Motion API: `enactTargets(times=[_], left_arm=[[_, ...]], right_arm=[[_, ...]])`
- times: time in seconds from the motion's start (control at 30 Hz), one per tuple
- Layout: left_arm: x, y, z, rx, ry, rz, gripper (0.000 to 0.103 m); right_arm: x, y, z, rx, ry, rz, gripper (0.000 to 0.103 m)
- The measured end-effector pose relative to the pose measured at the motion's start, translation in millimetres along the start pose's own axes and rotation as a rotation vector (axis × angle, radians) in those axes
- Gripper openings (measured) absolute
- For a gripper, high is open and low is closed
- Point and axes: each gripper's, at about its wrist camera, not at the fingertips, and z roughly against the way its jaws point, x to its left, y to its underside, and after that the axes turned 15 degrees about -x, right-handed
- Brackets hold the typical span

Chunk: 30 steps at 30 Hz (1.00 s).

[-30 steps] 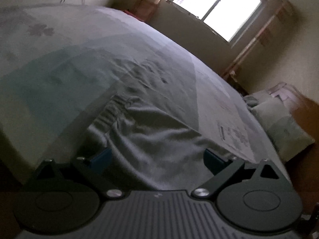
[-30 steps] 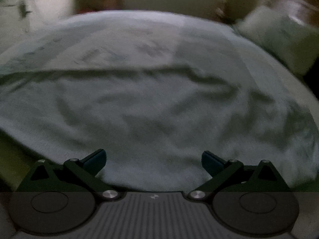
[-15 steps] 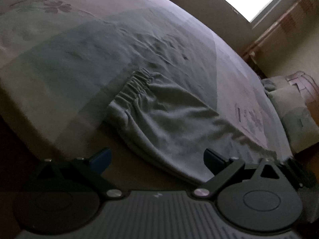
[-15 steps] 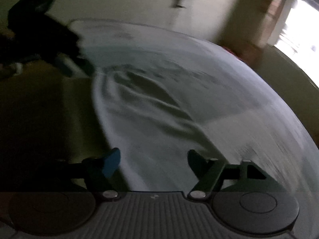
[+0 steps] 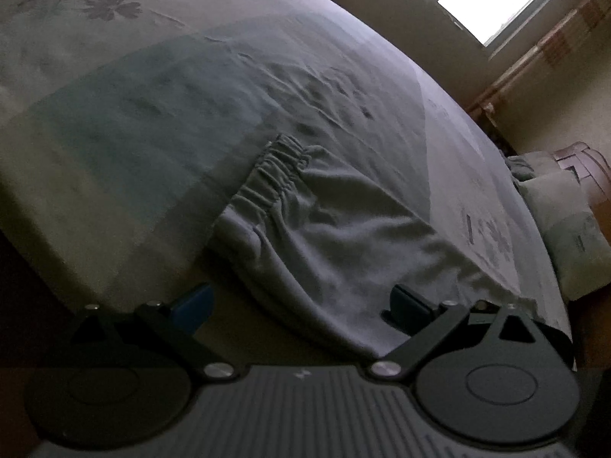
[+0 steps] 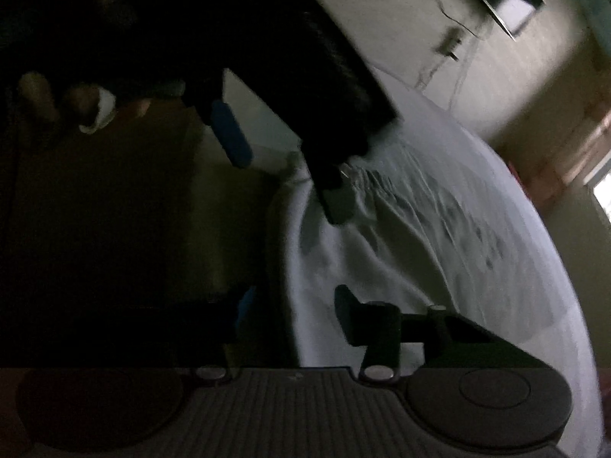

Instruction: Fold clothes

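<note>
Swinging round to the trousers' [image 5: 343, 244] near edge on the bed [image 5: 133, 122], the right gripper [image 6: 294, 305] has been closing, its jaws straddling the hem without clearly pinching, while the left gripper [image 5: 301, 301] hangs spread over them; folding looks barely begun.
</note>
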Motion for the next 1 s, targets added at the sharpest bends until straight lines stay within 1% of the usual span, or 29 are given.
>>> enactTargets(times=[0.03, 0.1, 0.2, 0.23, 0.33, 0.47, 0.53, 0.6, 0.67, 0.8, 0.83, 0.9, 1.0], left_arm=[[0, 0, -1, 0.0, 0.007, 0.0, 0.098], [2, 0, -3, 0.001, 0.017, 0.011, 0.098], [6, -1, -5, 0.002, 0.033, 0.046, 0.098], [7, 0, -6, 0.004, 0.038, 0.062, 0.098], [10, 2, -8, 0.007, 0.047, 0.091, 0.098], [11, 6, -10, 0.014, 0.067, 0.133, 0.098], [11, 8, -10, 0.019, 0.102, 0.172, 0.098], [11, 9, -11, 0.013, 0.154, 0.212, 0.098], [12, 11, -17, 0.014, 0.183, 0.245, 0.099], [17, 15, -34, 0.016, 0.187, 0.314, 0.099], [19, 17, -38, 0.01, 0.19, 0.334, 0.099], [23, 19, -41, -0.031, 0.212, 0.363, 0.099], [21, 14, -45, -0.072, 0.21, 0.336, 0.099]], right_arm=[[3, 0, -4, 0.005, 0.001, 0.019, 0.042], [8, -1, -11, 0.015, 0.0, 0.056, 0.037], [15, 0, -15, 0.017, -0.008, 0.096, 0.019], [17, 0, -16, 0.016, -0.009, 0.102, 0.015], [15, 0, -15, 0.013, 0.0, 0.081, 0.01], [1, -2, -9, -0.01, 0.016, -0.003, 0.008], [-4, -3, -7, -0.017, 0.025, -0.016, 0.008], [-8, -5, -5, -0.021, 0.029, -0.03, 0.008], [-10, -5, -3, -0.026, 0.034, -0.038, 0.008], [-14, -6, 2, -0.035, 0.039, -0.062, 0.008], [-15, -6, 4, -0.038, 0.041, -0.069, 0.008], [-18, -6, 6, -0.043, 0.044, -0.084, 0.008], [-20, -4, 9, -0.047, 0.045, -0.096, 0.008]])
